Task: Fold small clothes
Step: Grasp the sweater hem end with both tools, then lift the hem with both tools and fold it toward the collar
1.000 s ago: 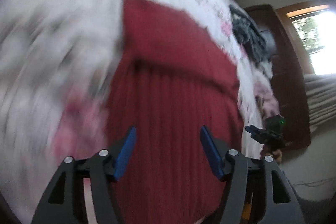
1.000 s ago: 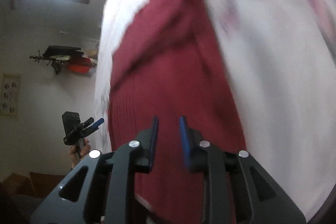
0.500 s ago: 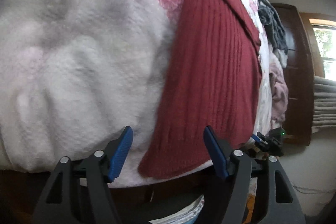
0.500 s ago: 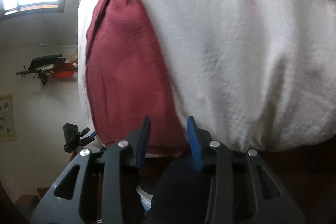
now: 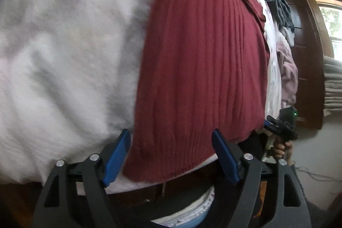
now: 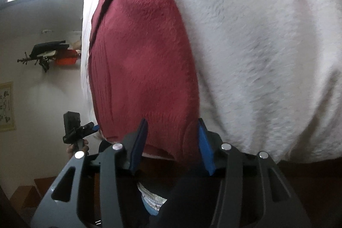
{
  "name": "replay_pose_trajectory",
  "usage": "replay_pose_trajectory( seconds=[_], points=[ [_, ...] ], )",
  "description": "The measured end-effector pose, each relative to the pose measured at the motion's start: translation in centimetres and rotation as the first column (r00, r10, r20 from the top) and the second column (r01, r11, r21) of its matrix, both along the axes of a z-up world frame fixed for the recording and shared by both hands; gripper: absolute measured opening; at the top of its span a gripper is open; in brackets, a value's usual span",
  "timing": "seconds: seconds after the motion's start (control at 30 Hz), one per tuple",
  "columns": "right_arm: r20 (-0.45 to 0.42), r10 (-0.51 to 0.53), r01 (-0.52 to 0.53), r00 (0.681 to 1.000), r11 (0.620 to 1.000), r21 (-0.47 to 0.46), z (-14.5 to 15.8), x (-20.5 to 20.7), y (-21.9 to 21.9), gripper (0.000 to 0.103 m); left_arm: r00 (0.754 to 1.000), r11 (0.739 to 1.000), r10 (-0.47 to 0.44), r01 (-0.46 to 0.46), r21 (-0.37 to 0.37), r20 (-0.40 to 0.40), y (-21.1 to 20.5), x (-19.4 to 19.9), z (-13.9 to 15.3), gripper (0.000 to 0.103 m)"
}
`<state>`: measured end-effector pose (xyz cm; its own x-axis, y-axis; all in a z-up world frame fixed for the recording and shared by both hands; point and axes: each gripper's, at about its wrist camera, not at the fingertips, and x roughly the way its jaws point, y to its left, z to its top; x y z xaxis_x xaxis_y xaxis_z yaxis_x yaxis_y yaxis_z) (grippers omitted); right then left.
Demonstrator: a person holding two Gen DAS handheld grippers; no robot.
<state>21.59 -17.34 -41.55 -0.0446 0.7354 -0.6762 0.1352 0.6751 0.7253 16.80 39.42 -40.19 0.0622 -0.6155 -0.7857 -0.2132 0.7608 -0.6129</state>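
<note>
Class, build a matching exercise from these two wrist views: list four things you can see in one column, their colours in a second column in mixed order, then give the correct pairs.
Things:
1. ribbed sweater
2. fluffy blanket
3. heap of clothes at the far end of the bed
4. pads on the left gripper fingers

Colours:
A. blue
B. dark red
C. grey
D. white with a pink flower

Pairs: 1-B, 2-D, 3-C, 4-A
</note>
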Motion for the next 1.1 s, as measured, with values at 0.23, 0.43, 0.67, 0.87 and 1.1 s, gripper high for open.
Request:
replay_pose_trajectory(
  seconds=[0.23, 0.43, 0.67, 0.87, 1.1],
  points=[
    [-0.018, 0.050, -0.049, 0.999, 0.999, 0.018, 0.1, 0.0, 0.8, 0.047, 1.000, 0.990, 0.003, 0.000, -0.140, 0.015, -0.1, -1.3, -0.5, 0.073],
    [-0.028, 0.036, -0.035, 0.999, 0.999, 0.041, 0.3, -0.5, 0.8, 0.047, 0.999, 0.980, 0.041, -0.040, -0.196, 0.004, 0.1, -1.8, -1.3, 0.037],
    [-0.055, 0.008, -0.007, 0.998, 1.000, 0.026, -0.3, -1.3, 0.6, 0.041, 0.995, 0.973, 0.087, -0.093, -0.212, -0.038, 0.4, -2.3, -2.8, 0.027],
    [-0.036, -0.017, 0.016, 0.999, 1.000, -0.020, 0.3, -2.0, 0.4, 0.005, 0.992, 0.969, 0.119, -0.123, -0.212, -0.032, 0.1, -2.9, -1.9, 0.007],
    [0.049, -0.071, 0.070, 0.996, 0.997, 0.024, 3.6, -2.8, -0.4, 0.005, 0.987, 0.962, 0.160, -0.151, -0.229, 0.022, 0.4, -3.5, 0.0, 0.006]
  ],
)
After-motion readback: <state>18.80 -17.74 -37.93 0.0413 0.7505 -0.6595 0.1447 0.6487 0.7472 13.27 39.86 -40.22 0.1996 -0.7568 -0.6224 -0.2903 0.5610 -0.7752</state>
